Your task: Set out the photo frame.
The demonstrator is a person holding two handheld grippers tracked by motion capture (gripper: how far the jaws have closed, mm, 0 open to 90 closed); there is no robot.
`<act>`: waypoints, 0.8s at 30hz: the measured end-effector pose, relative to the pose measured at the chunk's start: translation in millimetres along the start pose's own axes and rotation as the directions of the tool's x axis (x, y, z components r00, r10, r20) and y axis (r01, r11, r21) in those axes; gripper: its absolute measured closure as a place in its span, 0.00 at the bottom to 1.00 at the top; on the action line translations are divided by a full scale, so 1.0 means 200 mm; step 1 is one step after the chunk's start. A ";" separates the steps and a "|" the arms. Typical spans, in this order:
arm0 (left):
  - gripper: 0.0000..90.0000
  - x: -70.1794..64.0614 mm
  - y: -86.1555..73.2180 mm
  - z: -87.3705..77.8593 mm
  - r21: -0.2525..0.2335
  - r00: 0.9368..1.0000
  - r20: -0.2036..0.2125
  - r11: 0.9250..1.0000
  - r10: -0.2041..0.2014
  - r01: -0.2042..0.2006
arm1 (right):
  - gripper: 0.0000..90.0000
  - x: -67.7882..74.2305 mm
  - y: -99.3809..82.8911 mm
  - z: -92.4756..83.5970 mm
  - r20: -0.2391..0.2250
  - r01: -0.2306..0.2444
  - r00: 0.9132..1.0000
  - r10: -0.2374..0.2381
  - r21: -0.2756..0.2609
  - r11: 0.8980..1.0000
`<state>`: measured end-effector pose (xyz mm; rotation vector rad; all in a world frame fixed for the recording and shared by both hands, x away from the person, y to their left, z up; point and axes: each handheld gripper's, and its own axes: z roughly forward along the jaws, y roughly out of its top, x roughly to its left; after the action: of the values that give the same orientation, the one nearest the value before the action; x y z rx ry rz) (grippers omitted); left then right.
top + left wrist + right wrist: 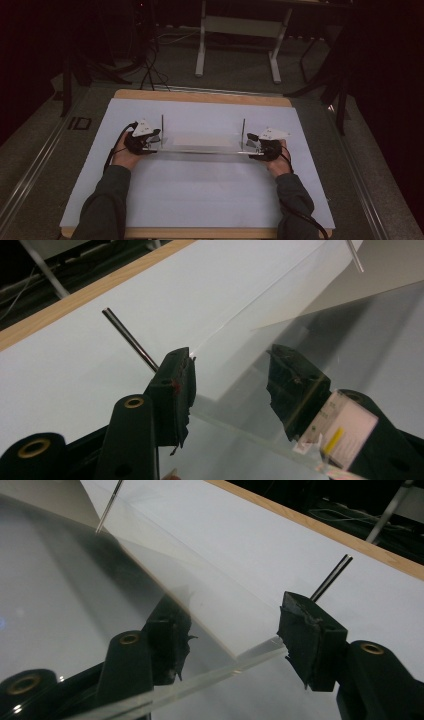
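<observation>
- The left hand-held gripper [150, 141] sits at the left end of a clear acrylic plate [200, 142]. In the left gripper view its two black jaws, faced with ragged foam-like pads, stand one above and one under the plate's edge. The upper pad [177, 390] touches the rim, but whether the pair truly clamps I cannot tell.
- The right hand-held gripper [256, 145] is at the plate's right end. In the right gripper view its jaws are spread, with the plate's corner [260, 652] between them; one pad [310, 635] stands just clear of the edge and the other shows dimly through the plastic.
- The plate is flat, rectangular, transparent and glossy, with a thick polished edge. It lies across the middle of the worktop, long side running left to right.
- Two thin metal rods rise upright at the plate's far side, the left rod [162, 127] near the left gripper and the right rod [243, 131] near the right one. Up close, each is smooth, dark and round.
- A pale matt sheet [200, 200] covers the worktop; a light wooden edge [200, 96] shows along the far side.
- The high view adds a grey triangular plate on each gripper, the person's dark sleeves [105, 210] and trailing cables.
- The left gripper view shows a small white label with a yellow mark [345, 427] under the plate.
</observation>
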<state>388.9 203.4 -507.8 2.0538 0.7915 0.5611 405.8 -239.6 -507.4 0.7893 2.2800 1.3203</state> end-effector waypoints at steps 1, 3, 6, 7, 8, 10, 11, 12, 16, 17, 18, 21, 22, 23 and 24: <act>0.56 0.00 0.00 0.00 -0.001 1.000 0.001 1.000 0.000 0.000 | 0.49 0.00 0.00 0.00 -0.001 -0.001 1.000 0.001 0.000 1.000; 0.56 0.01 0.00 0.00 -0.004 1.000 0.002 1.000 -0.003 0.003 | 0.50 -0.01 0.01 0.00 -0.007 -0.001 1.000 0.001 0.000 1.000; 0.56 0.01 0.01 0.00 -0.008 1.000 0.003 1.000 -0.009 0.010 | 0.51 -0.01 0.02 0.00 -0.013 -0.002 1.000 0.002 0.001 1.000; 0.56 0.02 0.01 0.00 -0.008 1.000 0.003 1.000 -0.012 0.012 | 0.52 -0.02 0.02 0.00 -0.016 -0.006 1.000 0.006 0.000 1.000; 0.57 0.02 0.02 0.00 -0.010 1.000 0.003 1.000 -0.015 0.015 | 0.52 -0.02 0.03 0.00 -0.018 -0.007 1.000 0.007 0.000 1.000; 0.57 0.02 0.02 0.00 -0.017 1.000 0.002 1.000 -0.020 0.020 | 0.52 -0.03 0.03 0.00 -0.023 -0.014 1.000 0.014 -0.005 1.000; 0.57 0.02 0.02 0.00 -0.020 1.000 0.000 1.000 -0.020 0.020 | 0.52 -0.04 0.03 0.00 -0.024 -0.017 1.000 0.016 -0.008 1.000; 0.57 0.03 0.02 0.00 -0.022 1.000 -0.002 1.000 -0.020 0.020 | 0.52 -0.04 0.04 0.01 -0.026 -0.022 0.999 0.022 -0.010 1.000; 0.57 0.03 0.02 0.00 -0.034 1.000 -0.009 0.999 -0.022 0.022 | 0.52 -0.06 0.05 0.01 -0.040 -0.036 0.999 0.035 -0.010 0.999; 0.57 0.03 0.02 0.01 -0.037 1.000 -0.010 0.999 -0.027 0.026 | 0.52 -0.06 0.05 0.01 -0.043 -0.038 0.998 0.038 -0.010 0.999; 0.57 0.03 0.03 0.00 -0.035 1.000 -0.009 0.999 -0.026 0.026 | 0.52 -0.06 0.05 0.01 -0.046 -0.044 0.998 0.043 -0.008 0.999; 0.57 0.03 0.03 0.01 -0.038 0.999 -0.008 0.999 -0.031 0.031 | 0.52 -0.07 0.06 0.01 -0.053 -0.050 0.997 0.049 -0.005 0.999; 0.57 0.03 0.03 0.01 -0.039 0.999 -0.007 0.999 -0.033 0.032 | 0.52 -0.07 0.06 0.01 -0.053 -0.051 0.997 0.050 -0.003 0.999; 0.57 0.03 0.03 0.01 -0.035 0.999 -0.006 0.999 -0.033 0.033 | 0.52 -0.07 0.06 0.01 -0.054 -0.051 0.997 0.051 0.000 0.999; 0.57 0.04 0.03 0.01 -0.032 0.999 -0.005 0.999 -0.034 0.033 | 0.53 -0.07 0.06 0.01 -0.056 -0.050 0.997 0.050 0.002 0.999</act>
<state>396.8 204.9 -502.2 2.0071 0.8139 0.5577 421.8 -242.3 -496.7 0.8246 2.3175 1.3807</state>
